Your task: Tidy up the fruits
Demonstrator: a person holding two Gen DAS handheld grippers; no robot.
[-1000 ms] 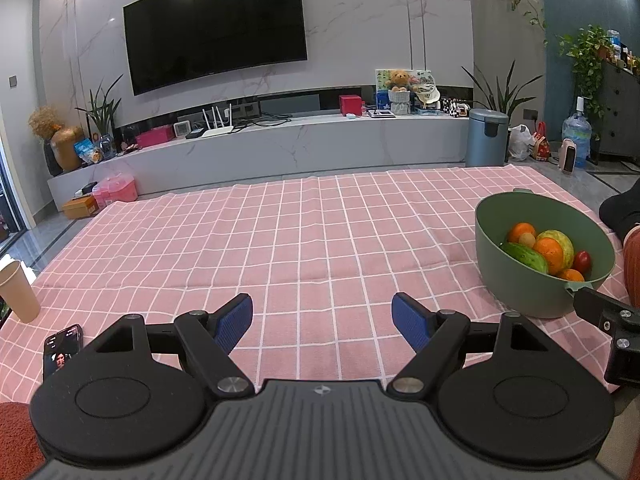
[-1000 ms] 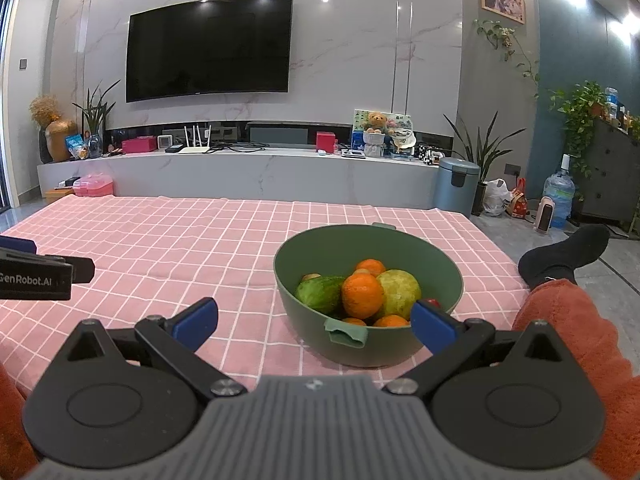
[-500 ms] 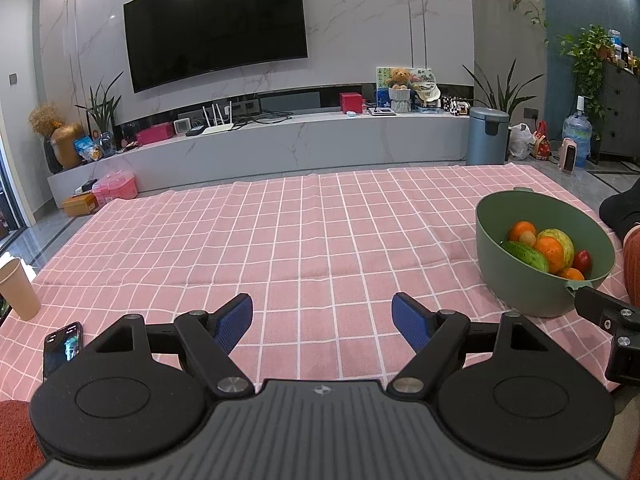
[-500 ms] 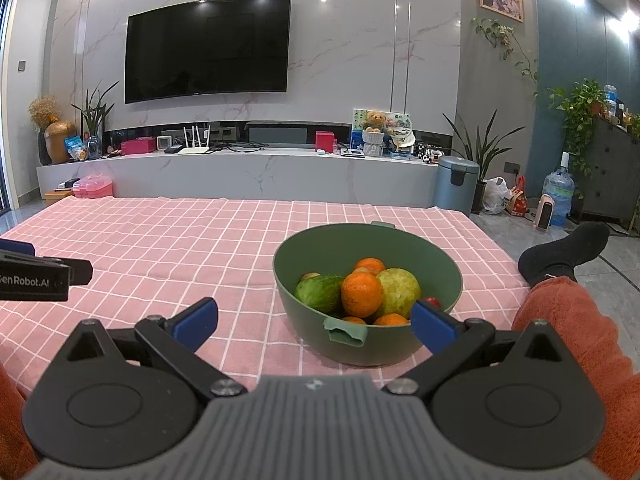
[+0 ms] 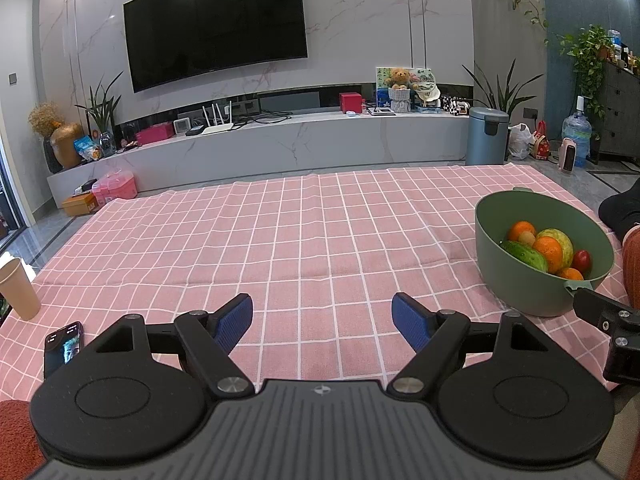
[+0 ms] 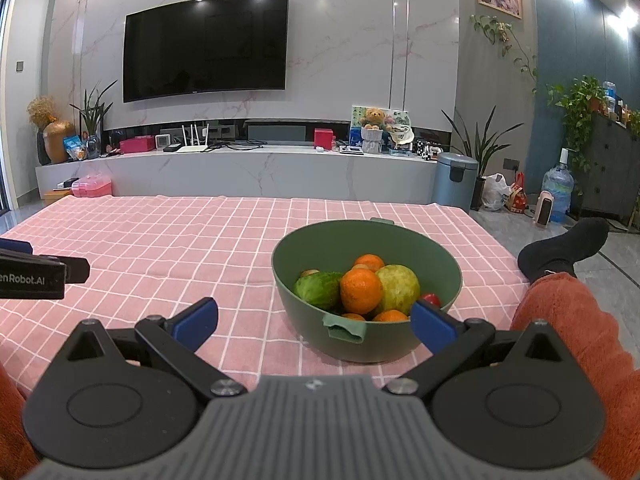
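Note:
A green bowl stands on the pink checked cloth. In it lie oranges, a green cucumber, a yellow-green guava and a small red fruit. My right gripper is open and empty, just in front of the bowl's near rim. My left gripper is open and empty over bare cloth, with the bowl to its right. The right gripper's side shows at the left wrist view's right edge.
A paper cup and a phone sit on the cloth's left edge. A person's leg in an orange sleeve and black sock lies right of the bowl. A TV bench and a bin stand beyond the cloth.
None of note: both grippers stay open and nearly still, and the bowl and fruit have not moved.

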